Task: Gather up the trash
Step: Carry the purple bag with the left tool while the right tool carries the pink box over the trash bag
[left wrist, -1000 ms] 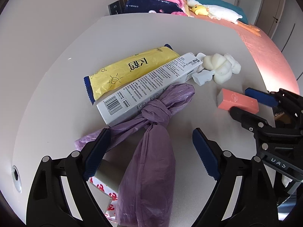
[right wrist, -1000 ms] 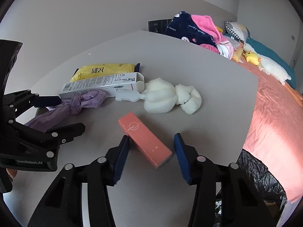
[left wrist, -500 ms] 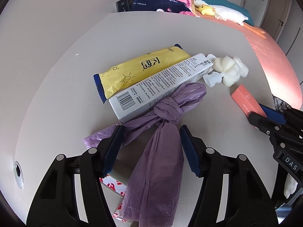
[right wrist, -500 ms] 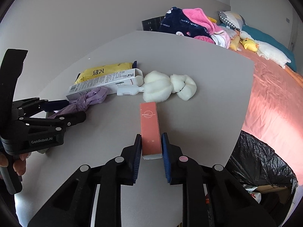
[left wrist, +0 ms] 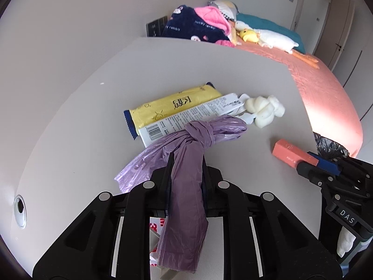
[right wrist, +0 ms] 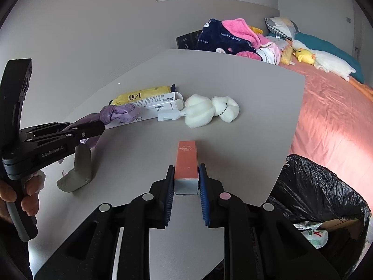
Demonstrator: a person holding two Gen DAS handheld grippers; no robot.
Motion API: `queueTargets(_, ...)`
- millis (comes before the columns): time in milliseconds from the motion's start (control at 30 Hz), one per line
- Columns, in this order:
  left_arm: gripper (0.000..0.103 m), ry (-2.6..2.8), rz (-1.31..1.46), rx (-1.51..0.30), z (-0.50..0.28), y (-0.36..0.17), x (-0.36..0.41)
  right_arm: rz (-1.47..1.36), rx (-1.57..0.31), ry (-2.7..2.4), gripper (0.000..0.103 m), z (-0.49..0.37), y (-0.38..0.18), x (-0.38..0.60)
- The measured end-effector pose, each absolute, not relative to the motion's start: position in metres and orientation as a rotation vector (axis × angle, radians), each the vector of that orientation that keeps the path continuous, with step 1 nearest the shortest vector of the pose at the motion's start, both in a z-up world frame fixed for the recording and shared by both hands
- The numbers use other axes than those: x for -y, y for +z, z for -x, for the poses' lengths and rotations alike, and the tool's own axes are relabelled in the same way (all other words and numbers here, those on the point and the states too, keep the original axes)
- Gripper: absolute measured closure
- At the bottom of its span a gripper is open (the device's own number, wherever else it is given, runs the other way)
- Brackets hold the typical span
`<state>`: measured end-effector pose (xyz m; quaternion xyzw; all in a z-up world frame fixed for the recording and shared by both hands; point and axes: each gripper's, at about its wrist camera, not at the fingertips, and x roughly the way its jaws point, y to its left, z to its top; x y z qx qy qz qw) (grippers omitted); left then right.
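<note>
Left gripper (left wrist: 185,175) clamped on purple bag (left wrist: 186,186) — right gripper (right wrist: 186,182) tight around pink box (right wrist: 186,163).

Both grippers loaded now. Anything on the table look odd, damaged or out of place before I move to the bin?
Mostly ordinary litter. One oddity: the white sponge brush looks broken, with a sponge piece lying beside its head. The left gripper pinches the purple bag below its knot, so the rest hangs loose.

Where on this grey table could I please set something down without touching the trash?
Bare tabletop lies beyond the white foam pieces, and between them and the salmon-pink box. It is crowded around the yellow packet, white carton and knotted purple bag.
</note>
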<state>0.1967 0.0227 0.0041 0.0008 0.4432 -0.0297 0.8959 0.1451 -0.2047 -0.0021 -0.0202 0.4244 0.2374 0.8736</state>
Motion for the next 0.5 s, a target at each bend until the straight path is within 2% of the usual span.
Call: queueTargets(500,0.085,-0.106,0.016,-0.874,-0.18,0.017,0.001,0.017,-0.821,0.453,0.082,-0.127,0.016,0.235)
